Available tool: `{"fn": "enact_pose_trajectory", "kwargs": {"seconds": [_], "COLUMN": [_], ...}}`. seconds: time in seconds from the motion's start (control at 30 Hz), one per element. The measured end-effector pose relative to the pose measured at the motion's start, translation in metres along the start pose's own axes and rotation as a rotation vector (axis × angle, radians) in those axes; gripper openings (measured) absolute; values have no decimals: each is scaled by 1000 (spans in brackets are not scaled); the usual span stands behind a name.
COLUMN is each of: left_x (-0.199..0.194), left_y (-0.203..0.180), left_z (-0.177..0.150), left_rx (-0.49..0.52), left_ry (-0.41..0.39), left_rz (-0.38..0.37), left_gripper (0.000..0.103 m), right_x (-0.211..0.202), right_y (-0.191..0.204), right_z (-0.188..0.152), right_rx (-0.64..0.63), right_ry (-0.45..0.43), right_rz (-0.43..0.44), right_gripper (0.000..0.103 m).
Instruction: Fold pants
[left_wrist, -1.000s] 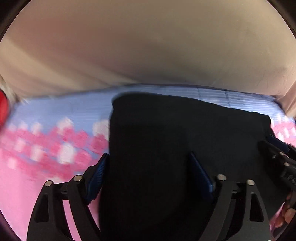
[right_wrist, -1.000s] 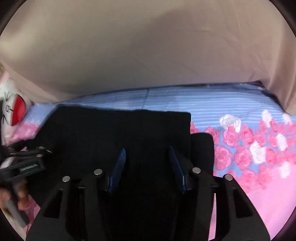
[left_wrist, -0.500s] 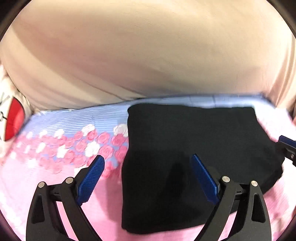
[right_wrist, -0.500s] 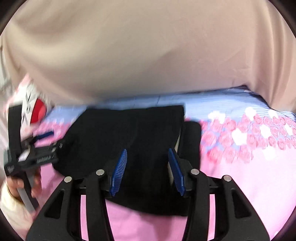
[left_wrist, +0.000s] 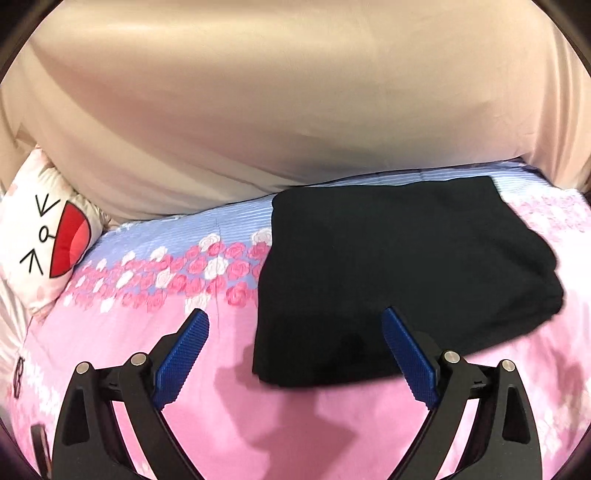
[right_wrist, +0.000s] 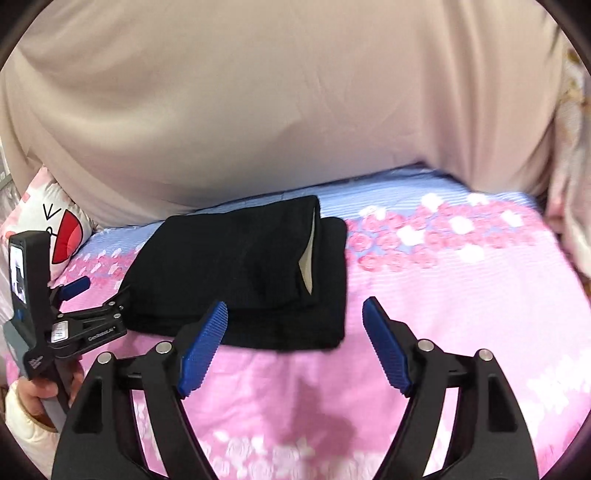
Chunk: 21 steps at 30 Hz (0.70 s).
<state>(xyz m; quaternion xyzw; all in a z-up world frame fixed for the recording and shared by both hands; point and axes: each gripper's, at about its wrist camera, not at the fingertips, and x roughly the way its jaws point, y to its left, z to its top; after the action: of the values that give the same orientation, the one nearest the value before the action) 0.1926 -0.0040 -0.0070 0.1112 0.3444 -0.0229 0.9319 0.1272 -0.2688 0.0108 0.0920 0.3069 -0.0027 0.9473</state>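
The black pants (left_wrist: 399, 273) lie folded into a compact rectangle on the pink floral bedsheet (left_wrist: 229, 398); they also show in the right wrist view (right_wrist: 243, 269), where a pale inner lining shows at the right fold. My left gripper (left_wrist: 295, 321) is open and empty, held back from the bundle's near edge. My right gripper (right_wrist: 295, 314) is open and empty, just short of the bundle's near right corner. The left gripper also shows in the right wrist view (right_wrist: 88, 295), beside the bundle's left edge.
A beige curtain (left_wrist: 295, 110) hangs behind the bed. A white cartoon pillow with a red mouth (left_wrist: 44, 240) lies at the far left. Bare pink sheet (right_wrist: 461, 295) stretches to the right of the pants.
Both grippers have pulled back from the folded pants, which now lie free on the bed. The right gripper's jaws have opened wider.
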Motion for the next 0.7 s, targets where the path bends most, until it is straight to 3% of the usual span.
{"fn": "enact_pose_trajectory", "kwargs": {"seconds": [0.1, 0.17, 0.37, 0.7], "left_x": [-19, -31, -60, -91], "left_y": [1, 2, 12, 14], "left_z": [-10, -17, -34, -59], "left_rx": [-33, -48, -110, -103], "left_ry": [17, 24, 29, 27], "left_rz": [-24, -37, -67, -28], "left_gripper": [92, 92, 93, 93], "right_x": [-17, -25, -52, -80], "right_y": [6, 8, 14, 29], "right_z": [-12, -15, -27, -42], "right_rx": [-3, -1, 19, 17], "right_ry": [-21, -36, -73, -93], "right_rz": [-9, -17, -23, -41], "right_gripper": [75, 84, 87, 91]}}
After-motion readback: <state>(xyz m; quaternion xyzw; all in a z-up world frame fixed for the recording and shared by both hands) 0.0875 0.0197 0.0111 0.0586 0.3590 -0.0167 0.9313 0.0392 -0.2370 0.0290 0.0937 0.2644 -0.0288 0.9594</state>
